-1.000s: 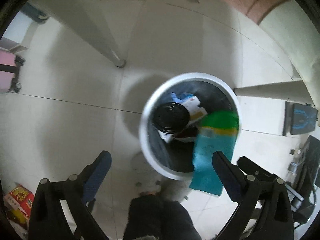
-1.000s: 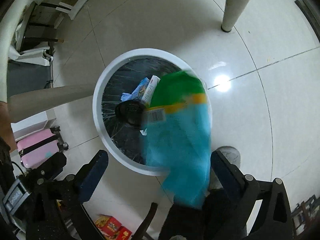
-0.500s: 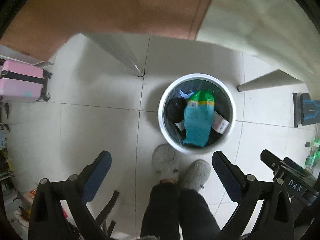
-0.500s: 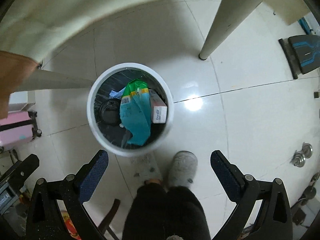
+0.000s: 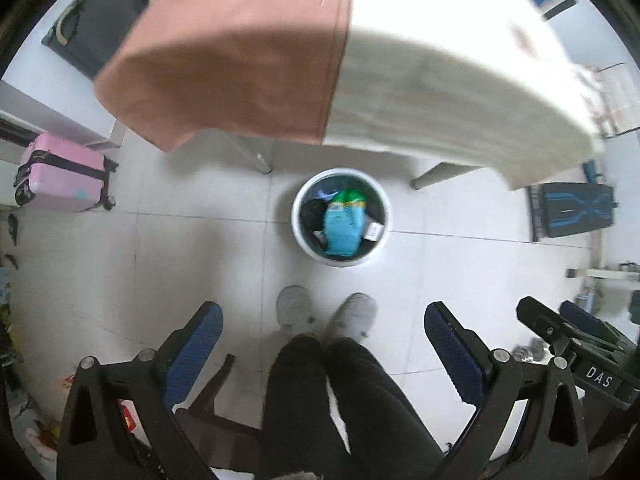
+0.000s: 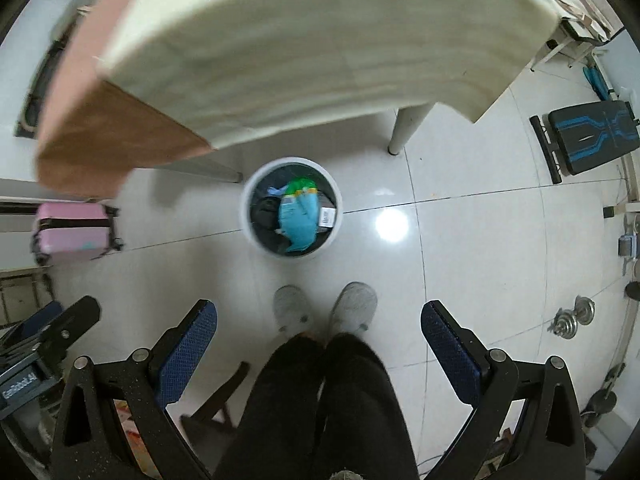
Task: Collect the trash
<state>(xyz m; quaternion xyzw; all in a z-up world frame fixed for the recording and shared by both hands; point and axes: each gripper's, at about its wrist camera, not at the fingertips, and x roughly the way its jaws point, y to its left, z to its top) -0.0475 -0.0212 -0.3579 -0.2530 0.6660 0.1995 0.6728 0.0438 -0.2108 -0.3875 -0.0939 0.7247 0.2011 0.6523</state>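
A white round trash bin stands on the tiled floor by the table's edge; it also shows in the right wrist view. Inside lie a blue and green bag, a black lid and a small white box. The bag shows in the right wrist view too. My left gripper is open and empty, high above the floor. My right gripper is open and empty at the same height.
A table with a cream cloth and a brown cloth overhangs the bin. The person's slippers stand just before the bin. A pink suitcase is at left, a black-blue bench and dumbbell weights at right.
The blue and green bag dropped into the bin and lies there. Both open grippers rose far above the bin, so the table's cloths now fill the upper view.
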